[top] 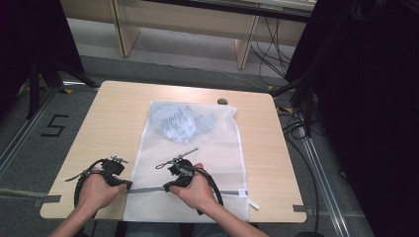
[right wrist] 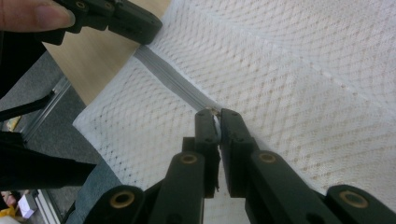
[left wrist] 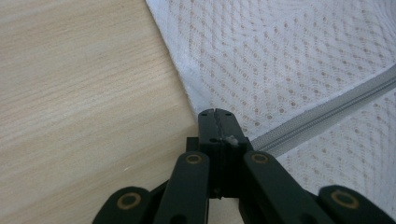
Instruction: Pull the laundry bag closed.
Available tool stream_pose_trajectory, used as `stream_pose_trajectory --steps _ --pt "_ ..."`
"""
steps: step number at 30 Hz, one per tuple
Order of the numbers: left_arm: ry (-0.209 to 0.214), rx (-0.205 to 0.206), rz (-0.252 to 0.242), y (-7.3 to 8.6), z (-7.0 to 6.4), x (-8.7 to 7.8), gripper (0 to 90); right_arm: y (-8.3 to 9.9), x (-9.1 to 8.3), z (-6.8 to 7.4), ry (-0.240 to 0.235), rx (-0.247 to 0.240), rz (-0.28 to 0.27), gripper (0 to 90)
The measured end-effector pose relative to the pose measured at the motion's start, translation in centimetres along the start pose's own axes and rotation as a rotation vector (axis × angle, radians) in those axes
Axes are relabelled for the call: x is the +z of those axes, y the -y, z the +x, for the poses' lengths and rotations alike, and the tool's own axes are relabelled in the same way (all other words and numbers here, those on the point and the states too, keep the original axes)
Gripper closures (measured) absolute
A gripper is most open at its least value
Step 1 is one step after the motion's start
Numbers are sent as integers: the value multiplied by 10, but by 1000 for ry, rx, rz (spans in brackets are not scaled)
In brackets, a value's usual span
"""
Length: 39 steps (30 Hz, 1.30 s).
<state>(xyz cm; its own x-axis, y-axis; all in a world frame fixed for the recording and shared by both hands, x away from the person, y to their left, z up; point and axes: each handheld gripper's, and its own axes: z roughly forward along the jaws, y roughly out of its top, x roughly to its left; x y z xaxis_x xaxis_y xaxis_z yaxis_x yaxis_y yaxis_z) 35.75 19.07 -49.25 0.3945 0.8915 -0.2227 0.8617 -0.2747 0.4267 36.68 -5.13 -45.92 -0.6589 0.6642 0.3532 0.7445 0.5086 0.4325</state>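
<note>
On the wooden desk (top: 108, 113), near its front edge, the left claw (left wrist: 215, 114) clamps the mesh bag's (top: 207, 148) zipper (left wrist: 327, 109) end to anchor it, while the right claw (right wrist: 215, 113) pinches the zipper pull (right wrist: 214, 112).

A white mesh bag (top: 207, 148) with a honeycomb weave and grey zipper (left wrist: 322, 114) is seen on the pale wood-grain table (top: 108, 123); bluish patterned cloth (top: 180, 122) is enclosed.

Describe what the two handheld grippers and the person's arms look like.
Both the left claw and the right claw are matte black, with linked bars, brass-coloured pivot pins and looping black cables. Metal brackets sit on top. The forearms are bare, no sleeves visible.
</note>
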Motion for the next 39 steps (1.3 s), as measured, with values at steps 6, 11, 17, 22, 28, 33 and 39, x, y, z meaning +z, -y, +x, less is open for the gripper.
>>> stream_pose_trajectory --steps 6,11,17,22,28,33,39 --pt "1 0 0 0 0 0 899 -1 -1 -1 4 10 4 871" --pt "-1 5 2 0 0 0 899 0 -2 -2 6 -7 4 871" --pt "-2 2 3 0 0 0 899 -1 -2 -2 2 11 11 871" --pt "-4 1 3 0 -1 0 899 0 -2 -2 -5 7 9 871" --pt "0 12 5 -1 0 0 899 0 -3 -4 13 12 13 871" --pt "-3 1 3 0 -1 0 899 0 -4 -5 12 13 9 871" --pt "-2 3 1 0 0 0 899 1 -5 -5 9 9 10 871"
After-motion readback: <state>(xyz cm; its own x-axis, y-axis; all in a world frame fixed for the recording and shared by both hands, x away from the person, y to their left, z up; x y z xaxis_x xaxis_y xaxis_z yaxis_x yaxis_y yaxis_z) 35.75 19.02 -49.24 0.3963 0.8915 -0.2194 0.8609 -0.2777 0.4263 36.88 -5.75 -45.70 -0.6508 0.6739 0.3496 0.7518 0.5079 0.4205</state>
